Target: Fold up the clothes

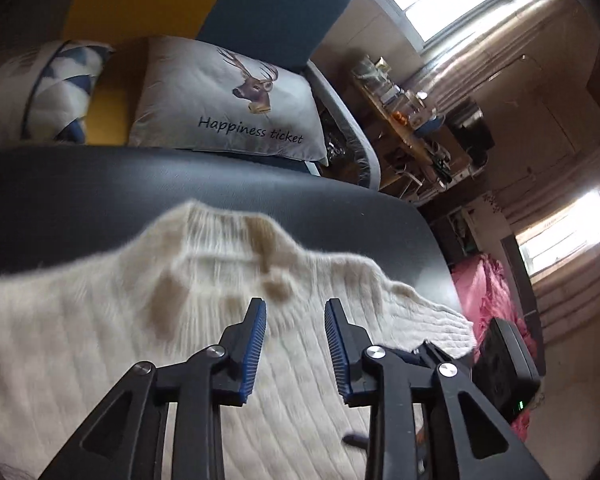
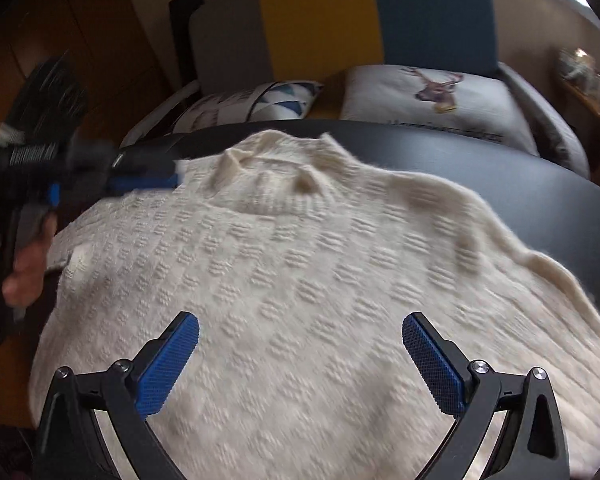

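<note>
A cream knitted sweater (image 2: 300, 264) lies spread on a dark round table (image 2: 540, 192), its collar toward the far edge. It also shows in the left wrist view (image 1: 120, 340). My right gripper (image 2: 300, 364) hovers over the sweater's body, jaws wide open and empty. My left gripper (image 1: 296, 344) is over the sweater near its collar and shoulder, jaws partly open with nothing between them. The left gripper also shows in the right wrist view (image 2: 140, 178) at the sweater's left shoulder, blurred, with the person's hand behind it.
Behind the table stands a sofa (image 2: 320, 32) with grey, yellow and teal panels, holding a deer pillow (image 1: 228, 100) and a patterned pillow (image 1: 52, 88). A cluttered wooden shelf (image 1: 412, 128), pink fabric (image 1: 488, 292) and a black box (image 1: 508, 364) lie right of the table.
</note>
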Demonstrator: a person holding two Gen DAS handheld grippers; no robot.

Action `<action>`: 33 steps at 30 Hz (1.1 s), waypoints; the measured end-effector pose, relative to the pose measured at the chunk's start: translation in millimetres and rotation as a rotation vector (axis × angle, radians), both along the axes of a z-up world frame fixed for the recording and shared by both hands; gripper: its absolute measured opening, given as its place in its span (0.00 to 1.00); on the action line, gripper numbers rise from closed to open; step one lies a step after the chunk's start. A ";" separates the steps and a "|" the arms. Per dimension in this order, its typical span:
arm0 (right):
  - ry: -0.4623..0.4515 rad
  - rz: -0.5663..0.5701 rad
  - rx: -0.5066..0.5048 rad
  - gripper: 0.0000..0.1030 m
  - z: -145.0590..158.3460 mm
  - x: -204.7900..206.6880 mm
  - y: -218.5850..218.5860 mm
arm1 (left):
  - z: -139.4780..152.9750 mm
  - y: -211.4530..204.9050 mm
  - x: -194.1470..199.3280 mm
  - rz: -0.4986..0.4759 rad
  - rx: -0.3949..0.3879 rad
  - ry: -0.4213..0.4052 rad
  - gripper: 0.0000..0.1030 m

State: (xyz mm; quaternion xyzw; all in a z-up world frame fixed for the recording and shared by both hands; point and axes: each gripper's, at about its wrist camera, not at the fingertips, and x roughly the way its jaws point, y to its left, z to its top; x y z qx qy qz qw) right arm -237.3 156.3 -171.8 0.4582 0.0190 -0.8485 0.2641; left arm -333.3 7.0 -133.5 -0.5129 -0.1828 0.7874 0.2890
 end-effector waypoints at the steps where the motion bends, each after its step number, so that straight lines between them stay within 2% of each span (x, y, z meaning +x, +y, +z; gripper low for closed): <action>1: -0.001 0.005 -0.004 1.00 -3.8 -4.4 -2.5 | -6.6 7.8 -13.5 -0.012 -0.012 -0.010 0.29; 5: -0.011 0.002 -0.018 1.00 -19.6 -14.9 -2.6 | -31.6 28.5 -50.2 -0.057 -0.035 -0.051 0.30; 10: 0.018 0.005 -0.056 1.00 -22.3 -11.8 3.2 | -44.9 44.7 -63.4 -0.157 0.020 -0.076 0.30; 12: 0.020 -0.002 -0.078 1.00 -22.3 -11.5 6.3 | -37.1 50.4 -62.0 -0.203 0.093 -0.070 0.19; 13: 0.021 -0.003 -0.085 1.00 -22.4 -11.4 6.9 | -33.2 53.3 -61.3 -0.226 0.129 -0.066 0.09; 14: 0.023 -0.004 -0.086 1.00 -22.4 -11.2 6.7 | -29.7 56.2 -61.6 -0.230 0.134 -0.051 0.06; 16: 0.030 -0.007 -0.086 1.00 -22.3 -10.7 5.7 | -23.4 61.9 -63.8 -0.208 0.095 -0.001 0.02; 20: 0.042 -0.011 -0.056 1.00 -22.8 -9.6 0.9 | -46.5 73.0 -74.3 -0.183 -0.075 -0.012 0.02; 21: 0.046 -0.011 -0.042 1.00 -23.1 -9.4 -1.0 | -50.4 74.5 -75.1 -0.177 -0.096 -0.012 0.02; 25: 0.058 -0.010 0.011 1.00 -24.6 -8.5 -8.7 | -51.9 74.6 -74.6 -0.144 -0.102 -0.007 0.04; 28: 0.060 -0.010 0.012 1.00 -24.4 -8.7 -8.8 | -34.6 59.1 -63.8 -0.079 -0.083 0.007 0.18; 33: 0.046 -0.014 -0.040 1.00 -22.4 -12.6 -2.2 | -6.0 -13.1 -9.0 0.092 -0.057 0.099 0.19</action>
